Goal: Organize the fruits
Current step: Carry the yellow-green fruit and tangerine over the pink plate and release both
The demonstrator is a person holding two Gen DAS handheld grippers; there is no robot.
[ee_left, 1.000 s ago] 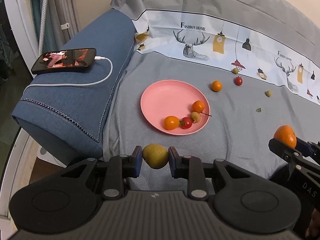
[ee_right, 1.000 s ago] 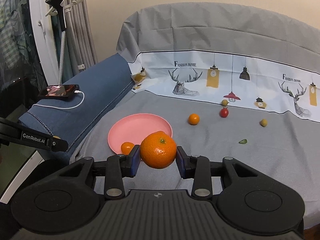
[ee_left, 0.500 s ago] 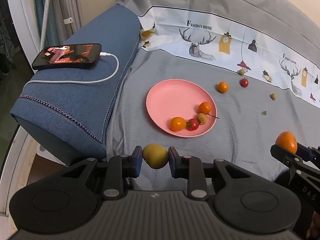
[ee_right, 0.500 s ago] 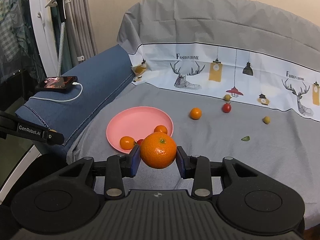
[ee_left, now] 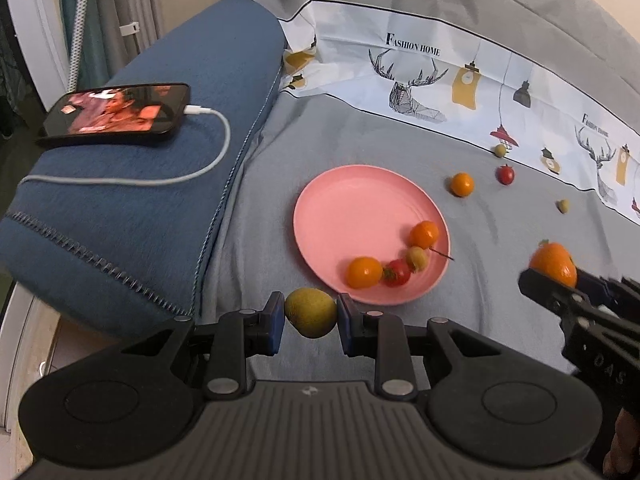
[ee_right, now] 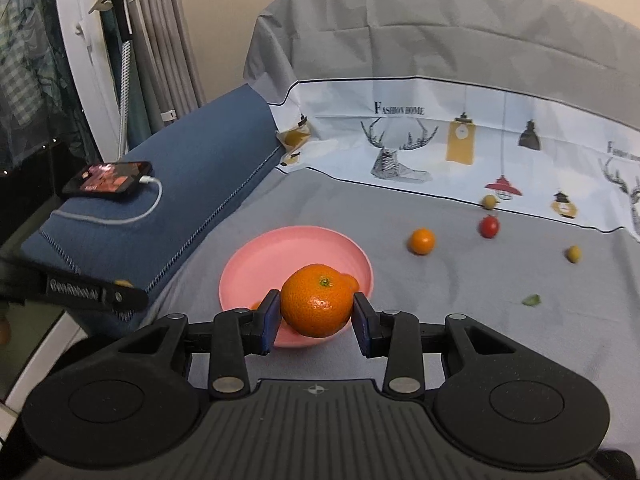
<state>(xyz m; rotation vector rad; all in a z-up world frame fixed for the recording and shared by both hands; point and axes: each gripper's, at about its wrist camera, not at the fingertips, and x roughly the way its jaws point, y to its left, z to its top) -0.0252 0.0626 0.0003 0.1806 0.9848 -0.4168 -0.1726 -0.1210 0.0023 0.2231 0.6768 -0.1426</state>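
Observation:
My left gripper is shut on a yellow-green pear, held just in front of the near rim of the pink plate. The plate holds two small orange fruits, a red cherry tomato and a small green fruit. My right gripper is shut on a mandarin, held above the plate's near edge; it also shows in the left wrist view. A small orange, a red tomato and two small green fruits lie loose on the grey sheet.
A phone on a white charging cable lies on the blue cushion left of the plate. A printed white cloth band runs along the back. A green leaf scrap lies on the sheet at right.
Both grippers have moved forward toward the plate with their fruits. The right gripper's mandarin now sits over the plate's near edge.

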